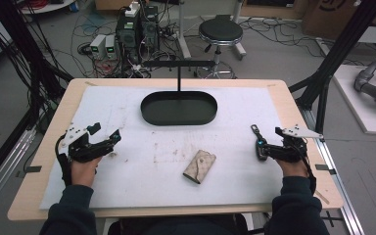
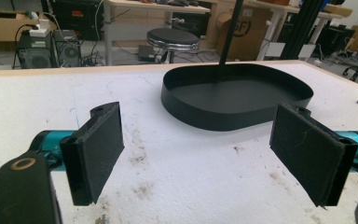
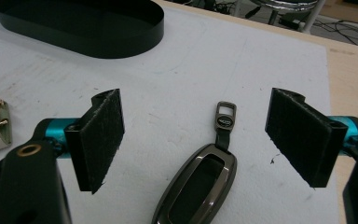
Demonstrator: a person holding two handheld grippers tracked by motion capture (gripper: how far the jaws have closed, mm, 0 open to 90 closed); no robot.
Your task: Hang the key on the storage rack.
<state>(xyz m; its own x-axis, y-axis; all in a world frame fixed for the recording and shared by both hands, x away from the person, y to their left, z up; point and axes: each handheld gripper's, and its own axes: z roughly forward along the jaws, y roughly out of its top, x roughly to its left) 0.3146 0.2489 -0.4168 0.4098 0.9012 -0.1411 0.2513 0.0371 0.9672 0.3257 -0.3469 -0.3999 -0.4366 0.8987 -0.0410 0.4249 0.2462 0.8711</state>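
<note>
Jaws of the right gripper (image 3: 193,140) stand wide apart, pads clear of the car key fob (image 3: 198,184) that lies flat between them on the white mat (image 3: 214,60) — its metal loop points away from the gripper. Off to that gripper's left rests a small patterned key pouch (image 1: 199,166), and farther ahead sits the black oval tray (image 1: 178,107). Over on the bench (image 1: 54,127), the left gripper (image 2: 198,154) is open too — nothing between its pads, the tray just ahead of it.
</note>
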